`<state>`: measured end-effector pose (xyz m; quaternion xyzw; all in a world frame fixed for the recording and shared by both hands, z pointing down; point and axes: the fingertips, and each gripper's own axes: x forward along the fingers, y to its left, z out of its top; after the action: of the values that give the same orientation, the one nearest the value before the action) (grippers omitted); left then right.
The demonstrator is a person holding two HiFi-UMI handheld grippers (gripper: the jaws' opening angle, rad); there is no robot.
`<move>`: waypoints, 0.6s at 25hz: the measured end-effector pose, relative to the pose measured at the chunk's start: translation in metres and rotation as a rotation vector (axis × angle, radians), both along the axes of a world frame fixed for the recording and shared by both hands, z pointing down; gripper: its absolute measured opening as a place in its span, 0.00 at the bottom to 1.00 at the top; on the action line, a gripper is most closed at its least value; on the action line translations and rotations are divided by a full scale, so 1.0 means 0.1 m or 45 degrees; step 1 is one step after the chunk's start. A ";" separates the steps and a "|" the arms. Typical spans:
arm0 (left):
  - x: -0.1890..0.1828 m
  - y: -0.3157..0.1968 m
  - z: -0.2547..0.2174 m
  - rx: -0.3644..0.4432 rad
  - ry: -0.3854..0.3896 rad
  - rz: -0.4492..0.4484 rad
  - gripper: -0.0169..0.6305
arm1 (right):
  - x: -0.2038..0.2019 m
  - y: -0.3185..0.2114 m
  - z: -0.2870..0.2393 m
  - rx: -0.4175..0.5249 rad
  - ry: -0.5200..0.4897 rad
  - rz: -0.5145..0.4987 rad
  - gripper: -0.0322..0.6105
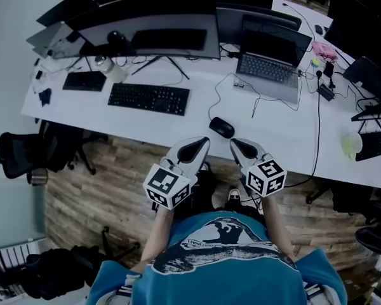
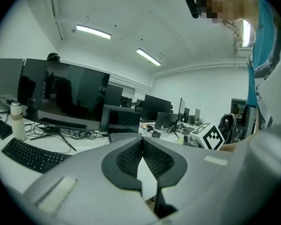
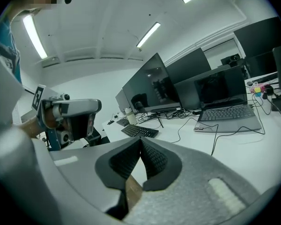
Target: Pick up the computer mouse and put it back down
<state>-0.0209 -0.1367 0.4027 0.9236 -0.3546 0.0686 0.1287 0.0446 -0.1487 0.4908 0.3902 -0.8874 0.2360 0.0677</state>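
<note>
Computer mouse (image 1: 221, 127) on white desk (image 1: 286, 129) — left tool (image 1: 205, 142) and right tool (image 1: 233, 143) nearby, both closed, empty.

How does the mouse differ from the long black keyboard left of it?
Shape: the mouse is a small rounded oval; the keyboard is a long flat slab.
Place: the mouse lies near the front edge of the desk, just ahead of the left tongs and right tongs; the keyboard lies further left, before the wide monitor.
Shared: both black, both on the white desk, neither touched.

Two tongs (image 1: 205, 141) (image 1: 234, 143), one mouse (image 1: 221, 127), one open laptop (image 1: 270, 61)
</note>
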 end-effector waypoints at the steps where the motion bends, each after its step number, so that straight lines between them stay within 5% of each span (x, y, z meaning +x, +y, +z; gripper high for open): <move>1: -0.03 -0.07 0.00 -0.002 0.003 0.018 0.05 | -0.05 -0.05 0.03 -0.007 0.013 0.008 0.05; 15: -0.44 -0.56 0.16 -0.063 0.035 0.195 0.05 | -0.21 -0.52 0.64 -0.106 0.258 0.131 0.06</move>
<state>-0.0648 -0.1926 0.4191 0.9453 -0.2795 0.0744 0.1508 0.0235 -0.2007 0.5546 0.4539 -0.8442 0.2351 0.1610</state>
